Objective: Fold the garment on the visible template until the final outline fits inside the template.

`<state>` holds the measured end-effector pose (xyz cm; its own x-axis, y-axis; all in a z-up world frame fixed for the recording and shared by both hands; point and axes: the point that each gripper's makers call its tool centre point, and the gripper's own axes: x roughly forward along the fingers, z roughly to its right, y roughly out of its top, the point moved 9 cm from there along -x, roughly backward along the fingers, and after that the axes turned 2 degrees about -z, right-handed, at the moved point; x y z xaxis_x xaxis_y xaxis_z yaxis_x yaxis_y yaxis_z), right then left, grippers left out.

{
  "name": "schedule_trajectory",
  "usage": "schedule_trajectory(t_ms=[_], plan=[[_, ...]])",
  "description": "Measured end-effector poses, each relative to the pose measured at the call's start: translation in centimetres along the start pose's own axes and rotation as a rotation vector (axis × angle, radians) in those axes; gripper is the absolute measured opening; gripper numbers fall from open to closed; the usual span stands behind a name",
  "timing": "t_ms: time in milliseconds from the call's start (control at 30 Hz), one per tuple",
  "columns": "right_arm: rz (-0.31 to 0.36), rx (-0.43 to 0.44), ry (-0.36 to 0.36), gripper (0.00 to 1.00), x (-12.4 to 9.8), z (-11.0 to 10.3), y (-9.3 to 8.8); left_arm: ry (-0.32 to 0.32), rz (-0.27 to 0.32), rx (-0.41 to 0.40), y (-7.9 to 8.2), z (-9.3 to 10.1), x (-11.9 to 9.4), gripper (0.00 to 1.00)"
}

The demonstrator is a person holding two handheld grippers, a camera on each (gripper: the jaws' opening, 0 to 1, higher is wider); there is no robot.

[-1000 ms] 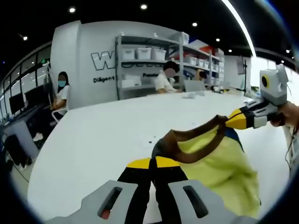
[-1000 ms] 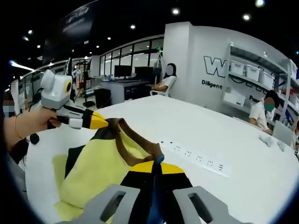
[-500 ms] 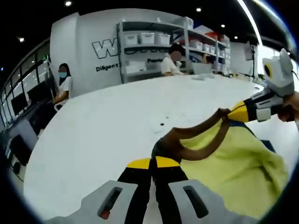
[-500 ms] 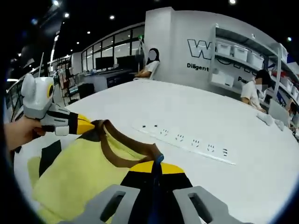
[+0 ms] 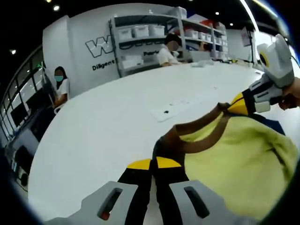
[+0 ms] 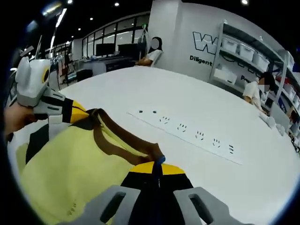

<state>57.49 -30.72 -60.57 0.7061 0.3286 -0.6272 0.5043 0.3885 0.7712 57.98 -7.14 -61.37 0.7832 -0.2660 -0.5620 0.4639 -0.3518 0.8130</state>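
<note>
In the left gripper view, the left gripper [image 5: 156, 163] sits at the bottom with its yellow-tipped jaws pressed tight together on the brown collar band [image 5: 197, 140] of the yellow garment [image 5: 239, 164]; the cloth spreads out to the right of the jaws and hangs from them. At the other end of the collar, near the right edge, the right gripper [image 5: 236, 105] comes in with a hand [image 5: 291, 96] behind it; its yellow tip touches the brown band there, so the collar is stretched between the two tools. In the right gripper view, the right gripper [image 6: 157, 168] is closed on the same brown band, with a bit of blue showing at the pinch; the garment [image 6: 70, 168] lies to the left of the jaws — yellow with dark panels at its left side. Far left, the left gripper [image 6: 77, 114] holds the other end of the collar, with a hand [image 6: 16, 117] behind it.

Under the cloth is a big white table [image 5: 103, 126]; its top is bare and wide past the garment, so there is lots of room ahead. A white power strip [image 6: 190, 136] lies flat on the table beyond the collar, well apart from the cloth. I cannot make out a template.

Farther off — people sit at the table's far edge; behind them stand grey shelves [image 5: 140, 47] with white boxes, a white wall with big letters [image 6: 211, 44], and dark windows.
</note>
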Motion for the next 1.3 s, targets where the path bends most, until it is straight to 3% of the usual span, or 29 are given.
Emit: schedule_trajectory(t_ms=[133,200,267,367,667,800,933,1133,1300], plan=[[-0.017,-0.005,-0.008,0.00,0.3,0.1,0.0,0.013,-0.003,-0.017,-0.2,-0.5,-0.1,0.05],[0.042,0.032,-0.022,0.00,0.1,0.2,0.4,0.023,-0.006,-0.060,-0.2,-0.8,-0.4,0.13],[0.087,0.065,-0.036,0.10,-0.4,0.5,0.7,0.012,0.003,-0.110,0.0,-1.0,-1.0,0.22],[0.109,0.129,-0.034,0.26,-1.3,0.9,1.1,0.015,-0.001,-0.087,0.2,-1.2,-2.0,0.31],[0.116,0.228,0.035,0.51,-3.4,-0.2,1.3,-0.005,-0.016,-0.065,0.0,-0.6,-4.6,0.56],[0.116,0.257,0.058,0.67,-4.3,-0.7,1.2,-0.029,0.006,-0.060,0.3,0.0,-5.9,0.73],[0.118,0.274,0.077,0.76,-5.4,-1.2,1.1,-0.053,0.033,-0.058,0.5,0.3,-7.1,0.85],[0.130,0.311,0.144,0.88,-7.1,-1.5,1.3,-0.076,0.039,-0.038,0.4,0.7,-9.1,0.94],[0.123,0.289,0.162,0.91,-8.2,-1.7,1.3,-0.095,0.025,-0.011,-0.4,0.9,-10.7,0.97]])
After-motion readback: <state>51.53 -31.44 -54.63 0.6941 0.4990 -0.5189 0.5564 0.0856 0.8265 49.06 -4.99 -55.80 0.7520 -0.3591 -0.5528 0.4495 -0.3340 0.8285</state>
